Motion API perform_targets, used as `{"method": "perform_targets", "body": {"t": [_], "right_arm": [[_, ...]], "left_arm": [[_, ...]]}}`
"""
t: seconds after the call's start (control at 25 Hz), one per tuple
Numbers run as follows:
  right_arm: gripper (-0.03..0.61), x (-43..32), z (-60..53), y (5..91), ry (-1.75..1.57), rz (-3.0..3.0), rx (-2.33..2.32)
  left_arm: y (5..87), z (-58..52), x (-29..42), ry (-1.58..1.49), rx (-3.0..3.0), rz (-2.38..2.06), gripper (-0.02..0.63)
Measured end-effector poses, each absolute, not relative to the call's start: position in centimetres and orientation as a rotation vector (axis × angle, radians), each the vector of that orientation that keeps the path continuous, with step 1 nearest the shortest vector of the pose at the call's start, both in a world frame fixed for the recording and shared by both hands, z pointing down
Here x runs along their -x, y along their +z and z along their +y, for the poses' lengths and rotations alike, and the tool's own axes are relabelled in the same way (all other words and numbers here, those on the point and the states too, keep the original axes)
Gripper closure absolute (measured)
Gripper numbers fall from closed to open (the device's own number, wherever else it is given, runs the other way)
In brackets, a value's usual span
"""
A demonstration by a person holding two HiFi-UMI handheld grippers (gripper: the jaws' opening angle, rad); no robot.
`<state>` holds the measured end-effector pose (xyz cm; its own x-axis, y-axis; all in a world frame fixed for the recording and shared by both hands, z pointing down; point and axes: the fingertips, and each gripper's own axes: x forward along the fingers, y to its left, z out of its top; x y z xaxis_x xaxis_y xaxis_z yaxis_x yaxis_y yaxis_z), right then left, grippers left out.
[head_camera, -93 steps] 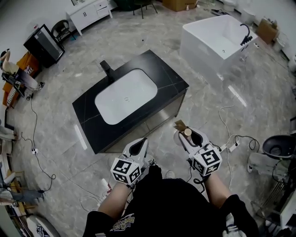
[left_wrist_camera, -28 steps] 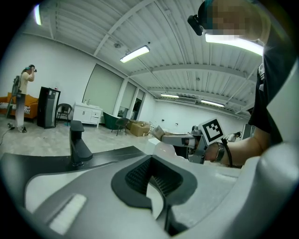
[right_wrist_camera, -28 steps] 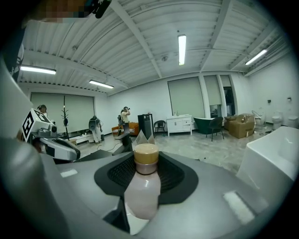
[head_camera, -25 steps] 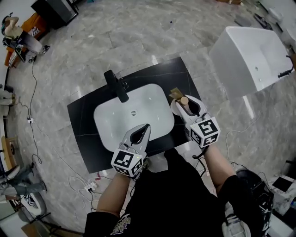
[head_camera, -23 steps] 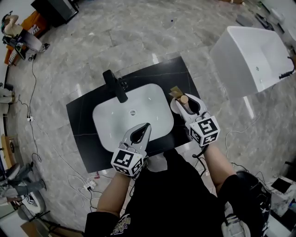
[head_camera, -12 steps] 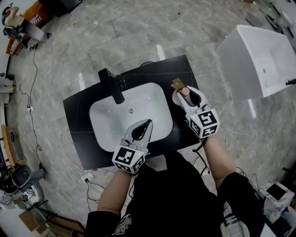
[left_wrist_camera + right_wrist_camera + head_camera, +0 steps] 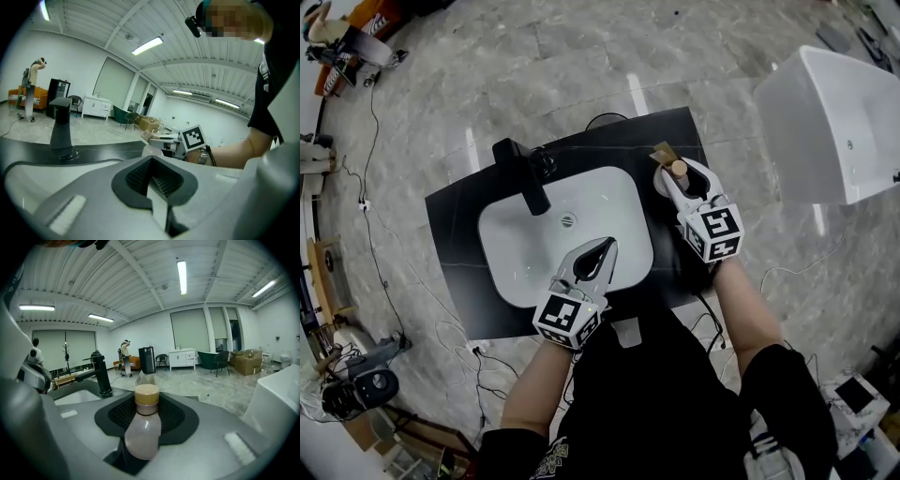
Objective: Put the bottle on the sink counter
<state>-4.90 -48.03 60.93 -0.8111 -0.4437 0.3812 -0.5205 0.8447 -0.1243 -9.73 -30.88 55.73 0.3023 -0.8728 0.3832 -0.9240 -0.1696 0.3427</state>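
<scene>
Near the lower centre, the left gripper [image 7: 602, 253] is hovering over the white basin [image 7: 534, 239], its fingers pressed together on nothing. Right of centre, the right gripper [image 7: 681, 178] is pinching the tan-capped bottle [image 7: 143, 427] above the black bench's [image 7: 455, 225] right end; setting it down and letting go apparently remain. Farther off, a black faucet [image 7: 520, 175] is standing left of the basin, clear of that spot, and a white tub [image 7: 834, 122] is sitting at the upper right.

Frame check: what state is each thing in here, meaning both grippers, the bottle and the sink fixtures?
right gripper: shut on the bottle, over the right end of the sink counter
bottle: capped, held between the jaws
left gripper: shut, nothing in it, over the basin
faucet: no water visible
basin: empty
</scene>
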Motion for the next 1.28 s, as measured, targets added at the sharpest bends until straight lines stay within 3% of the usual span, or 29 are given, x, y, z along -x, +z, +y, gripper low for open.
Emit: {"method": "perform_targets", "body": {"t": [1.28], "right_arm": [[0.411, 8.2, -50.9, 62.9, 0.209, -2.729, -0.684]], "left_arm": [[57.5, -30.1, 11.3, 0.139, -1.966, -1.624, 0.614]]}}
